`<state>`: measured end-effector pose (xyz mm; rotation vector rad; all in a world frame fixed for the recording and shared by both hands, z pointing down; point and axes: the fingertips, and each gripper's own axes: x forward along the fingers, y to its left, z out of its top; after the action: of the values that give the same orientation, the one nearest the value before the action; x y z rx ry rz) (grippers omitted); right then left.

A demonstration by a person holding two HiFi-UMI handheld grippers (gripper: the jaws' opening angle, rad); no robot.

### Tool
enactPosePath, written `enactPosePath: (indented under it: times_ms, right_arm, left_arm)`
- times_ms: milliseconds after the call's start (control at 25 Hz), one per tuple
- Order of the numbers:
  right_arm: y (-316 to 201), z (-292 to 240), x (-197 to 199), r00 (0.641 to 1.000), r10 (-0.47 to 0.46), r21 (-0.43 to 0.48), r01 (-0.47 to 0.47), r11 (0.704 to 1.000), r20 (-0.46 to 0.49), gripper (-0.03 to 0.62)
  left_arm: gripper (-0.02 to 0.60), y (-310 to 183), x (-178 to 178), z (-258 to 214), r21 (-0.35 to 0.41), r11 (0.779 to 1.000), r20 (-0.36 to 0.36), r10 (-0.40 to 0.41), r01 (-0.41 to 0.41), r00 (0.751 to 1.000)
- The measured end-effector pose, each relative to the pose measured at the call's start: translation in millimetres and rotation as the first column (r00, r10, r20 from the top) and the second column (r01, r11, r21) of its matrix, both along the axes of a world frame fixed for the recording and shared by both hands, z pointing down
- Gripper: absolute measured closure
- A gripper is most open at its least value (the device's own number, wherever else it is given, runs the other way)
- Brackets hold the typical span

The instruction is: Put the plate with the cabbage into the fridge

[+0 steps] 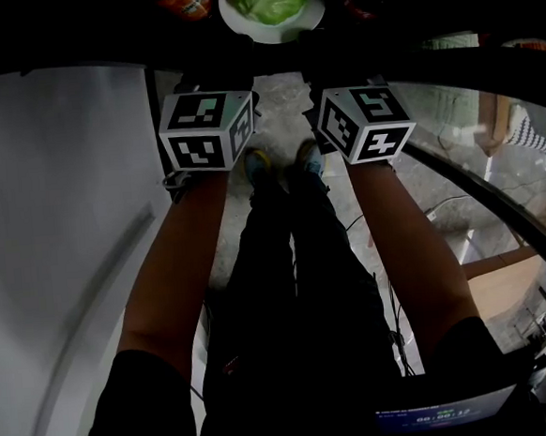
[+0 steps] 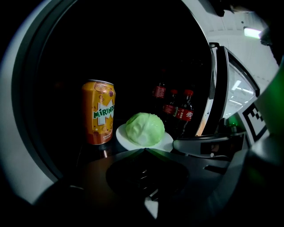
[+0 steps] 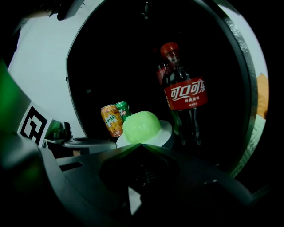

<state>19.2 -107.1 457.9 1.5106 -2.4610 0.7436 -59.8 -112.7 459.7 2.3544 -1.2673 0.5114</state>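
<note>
Two tools on this one, and both are clenched. The left tool [image 2: 144,150] has its jaws pinched together on the near rim of the plate [image 2: 167,142], and the right tool [image 3: 142,145] bites that same rim just beside it, further round to the right. Straight ahead of both tips sits the cabbage [image 2: 144,128], pale green and round, in the middle of the white plate. The plate is already inside the dark fridge [image 2: 133,44]. Whether it rests on a shelf or hangs from the tools cannot be told. Just left of the left tool's tip an orange can [image 2: 98,111] stands upright, close to the plate's edge. A green can [image 3: 122,108] peeks out from behind it. Off to the right of the right tool and near the plate, a cola bottle [image 3: 184,102] stands tall with a red cap and red label. More cola bottles [image 2: 171,104] are lined up in the gloom behind. Pulling back from the tools, the head view shows each marker cube in front of a bare forearm [image 1: 197,265]. A white fridge panel [image 1: 57,229] curves away to the left of the left tool.
</note>
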Motion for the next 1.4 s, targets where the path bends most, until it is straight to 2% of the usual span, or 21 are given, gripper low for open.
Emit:
enactPosePath:
  times_ms: [360, 560, 680, 880, 1080, 1400]
  right_arm:
    - [-1.6, -0.7, -0.1, 1.0, 0.002, -0.003, -0.002, 1.0, -0.001, 0.588]
    - [0.7, -12.4, 6.4, 0.999, 0.034, 0.027, -0.034, 0.999, -0.005, 0.588]
    - [2.0, -28.5, 9.8, 0.999, 0.053, 0.043, -0.053, 0.998, 0.009, 0.588]
    - [14.0, -68.0, 10.0, 0.998, 0.063, 0.156, -0.057, 0.986, -0.031, 0.588]
    - [33.2, -118.5, 11.9, 0.993, 0.115, 0.27, -0.101, 0.958, -0.037, 0.588]
    - [57.6, -175.1, 11.6, 0.988, 0.143, 0.368, -0.111, 0.923, -0.062, 0.588]
  left_arm:
    - [0.578, -1.5, -0.7, -1.7, 0.0, 1.0, -0.008, -0.015, 0.015, 1.0]
    - [0.578, 0.7, -3.7, -18.9, 0.062, 0.998, -0.017, -0.033, 0.034, 0.999]
    - [0.578, 1.9, -6.4, -40.6, 0.133, 0.99, -0.021, -0.04, 0.042, 0.999]
    - [0.578, 14.1, -1.7, -75.0, 0.225, 0.974, -0.032, -0.013, 0.02, 0.999]
    - [0.578, 35.8, -2.8, -113.0, 0.286, 0.958, -0.062, 0.004, 0.013, 0.998]
    - [0.578, 64.8, -9.6, -142.9, 0.308, 0.951, -0.063, 0.0, 0.02, 0.998]
